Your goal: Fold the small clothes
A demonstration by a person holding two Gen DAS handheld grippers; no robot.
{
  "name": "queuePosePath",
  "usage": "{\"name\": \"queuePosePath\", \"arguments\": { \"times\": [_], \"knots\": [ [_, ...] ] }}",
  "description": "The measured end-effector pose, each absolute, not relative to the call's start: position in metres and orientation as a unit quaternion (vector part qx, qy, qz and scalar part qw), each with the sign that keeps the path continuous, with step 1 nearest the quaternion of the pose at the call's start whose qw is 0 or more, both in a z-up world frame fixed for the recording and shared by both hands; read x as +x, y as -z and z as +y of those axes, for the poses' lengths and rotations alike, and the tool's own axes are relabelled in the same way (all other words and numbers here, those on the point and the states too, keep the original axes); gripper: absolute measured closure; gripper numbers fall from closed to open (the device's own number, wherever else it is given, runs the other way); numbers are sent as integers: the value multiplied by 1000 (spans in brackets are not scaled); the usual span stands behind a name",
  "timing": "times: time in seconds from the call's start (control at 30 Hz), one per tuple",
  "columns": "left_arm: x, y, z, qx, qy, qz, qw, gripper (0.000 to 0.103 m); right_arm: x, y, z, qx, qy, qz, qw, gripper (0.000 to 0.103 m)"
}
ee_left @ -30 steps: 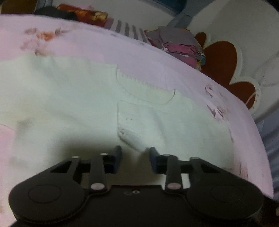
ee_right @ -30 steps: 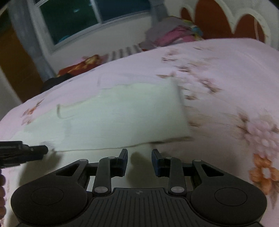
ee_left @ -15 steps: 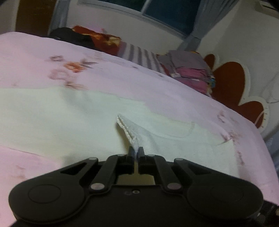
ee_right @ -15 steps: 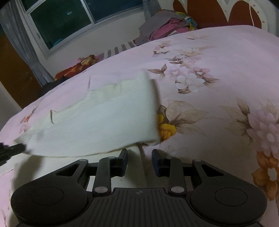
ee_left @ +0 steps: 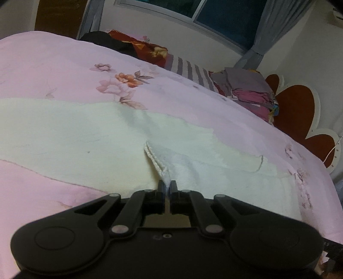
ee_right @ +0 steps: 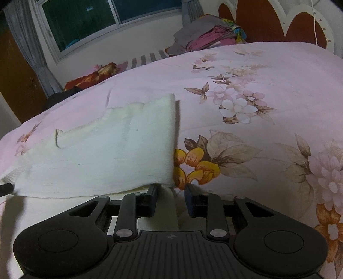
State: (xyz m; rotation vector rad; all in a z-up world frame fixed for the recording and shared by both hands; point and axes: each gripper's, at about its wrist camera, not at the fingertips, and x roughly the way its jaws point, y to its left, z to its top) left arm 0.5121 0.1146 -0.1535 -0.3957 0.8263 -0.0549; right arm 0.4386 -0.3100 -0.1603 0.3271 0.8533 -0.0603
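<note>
A cream-white small garment (ee_left: 81,137) lies spread on the pink floral bedspread (ee_left: 53,70). My left gripper (ee_left: 167,185) is shut on its ribbed edge (ee_left: 157,163) and lifts it slightly. In the right wrist view the same garment (ee_right: 111,154) is raised in a sheet, with its right edge hanging between the fingers of my right gripper (ee_right: 171,191). The right jaws stand apart, with cloth in the gap. The tip of the left gripper (ee_right: 5,188) shows at the far left edge.
A stack of folded clothes (ee_left: 250,94) (ee_right: 210,35) sits by the red and white headboard (ee_left: 300,111). A striped cloth (ee_left: 188,68) and a red patterned cloth (ee_left: 141,49) lie at the bed's far edge under the window (ee_right: 103,19).
My left gripper has shut on the garment's ribbed edge and lifted it. The cloth has been drawn up and leftwards in the right wrist view, uncovering more floral bedspread. The right jaws stayed open.
</note>
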Motion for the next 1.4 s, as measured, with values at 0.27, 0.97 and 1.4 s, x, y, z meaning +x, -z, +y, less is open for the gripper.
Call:
{"name": "queuePosePath", "arguments": {
  "times": [0.27,0.97,1.4],
  "knots": [
    [507,161,114,-185,21,399,898,100,440,160,-309,149,35,414,897,78],
    [514,161,42,-48,46,391,918,49,454,145,-267,134,-85,387,908,77],
    [544,153,30,-38,65,379,922,36,509,146,-280,157,-82,382,907,78]
  ]
}}
